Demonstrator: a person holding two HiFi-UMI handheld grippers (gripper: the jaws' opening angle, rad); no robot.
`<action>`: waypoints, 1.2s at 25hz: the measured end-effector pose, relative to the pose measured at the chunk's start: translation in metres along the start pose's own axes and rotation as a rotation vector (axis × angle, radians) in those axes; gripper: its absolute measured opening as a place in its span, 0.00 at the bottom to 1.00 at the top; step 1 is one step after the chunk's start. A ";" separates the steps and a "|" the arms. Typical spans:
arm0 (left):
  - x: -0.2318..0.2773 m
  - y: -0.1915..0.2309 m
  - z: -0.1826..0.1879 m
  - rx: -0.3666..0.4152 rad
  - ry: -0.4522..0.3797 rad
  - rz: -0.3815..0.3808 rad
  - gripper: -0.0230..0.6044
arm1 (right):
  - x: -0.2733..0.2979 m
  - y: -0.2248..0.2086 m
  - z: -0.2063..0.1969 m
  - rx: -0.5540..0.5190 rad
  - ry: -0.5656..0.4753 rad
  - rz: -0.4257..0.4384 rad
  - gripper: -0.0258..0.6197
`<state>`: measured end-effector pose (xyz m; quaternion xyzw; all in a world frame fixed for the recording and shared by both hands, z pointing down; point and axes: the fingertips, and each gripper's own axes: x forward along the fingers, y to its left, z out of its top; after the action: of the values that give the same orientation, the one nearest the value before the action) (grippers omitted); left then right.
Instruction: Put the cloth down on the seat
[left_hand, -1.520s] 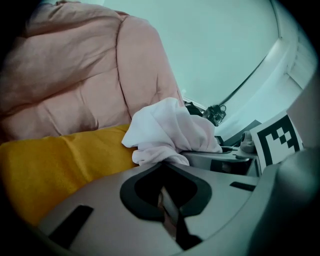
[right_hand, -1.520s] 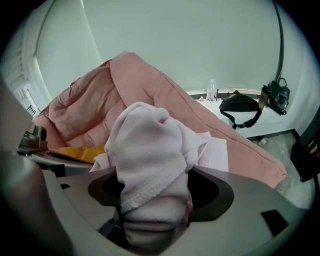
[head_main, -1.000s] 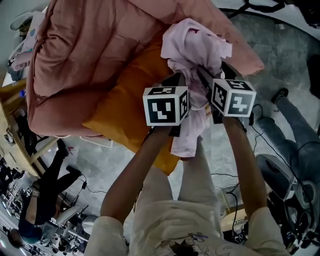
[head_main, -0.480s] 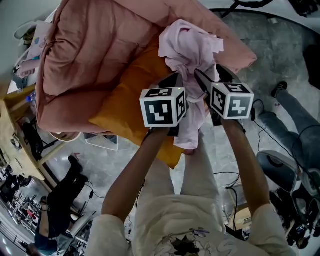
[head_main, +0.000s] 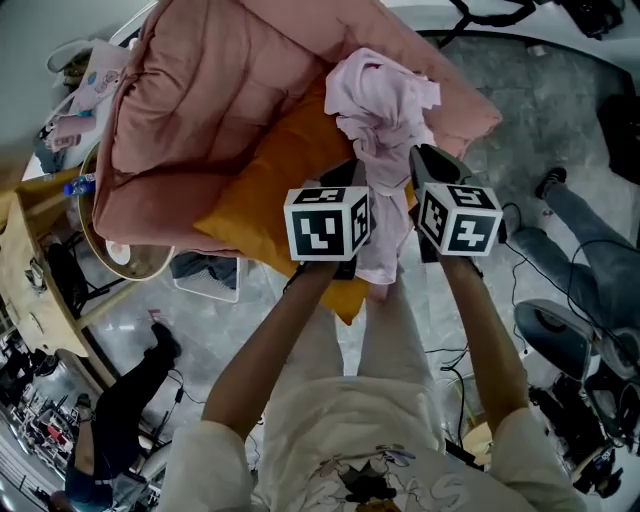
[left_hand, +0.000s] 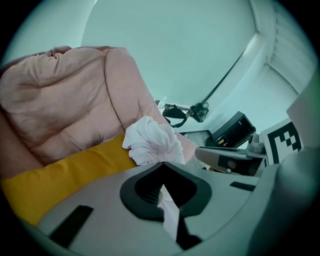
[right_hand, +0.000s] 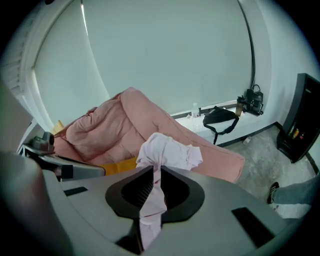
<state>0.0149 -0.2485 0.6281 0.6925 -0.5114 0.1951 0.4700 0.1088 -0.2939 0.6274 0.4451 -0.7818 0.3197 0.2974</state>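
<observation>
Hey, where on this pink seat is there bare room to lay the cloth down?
The orange cushion is bare left of the cloth, bordered by the pink quilted back. The pink padding right of the cloth is bare too. It is crowded at the cushion's near corner, where the cloth hangs.

No legible text or labels

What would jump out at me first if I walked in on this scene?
A crumpled pale pink cloth is pinched between the left gripper and the right gripper, whose fingers have just been closing on it. Behind it is a puffy pink seat with an orange cushion lying on it. A black-and-white marker cube tops each gripper in the head view.
</observation>
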 end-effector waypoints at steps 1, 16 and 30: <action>-0.004 -0.002 -0.002 0.000 0.001 -0.005 0.04 | -0.006 0.002 0.000 0.005 -0.012 -0.006 0.12; -0.065 -0.015 -0.026 0.043 0.000 -0.037 0.04 | -0.075 0.064 -0.023 0.041 -0.031 0.012 0.07; -0.167 -0.021 -0.045 0.057 -0.073 -0.055 0.04 | -0.158 0.122 -0.022 0.051 -0.108 0.050 0.07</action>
<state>-0.0240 -0.1223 0.5149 0.7261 -0.5032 0.1713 0.4362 0.0721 -0.1484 0.4942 0.4493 -0.7993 0.3223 0.2353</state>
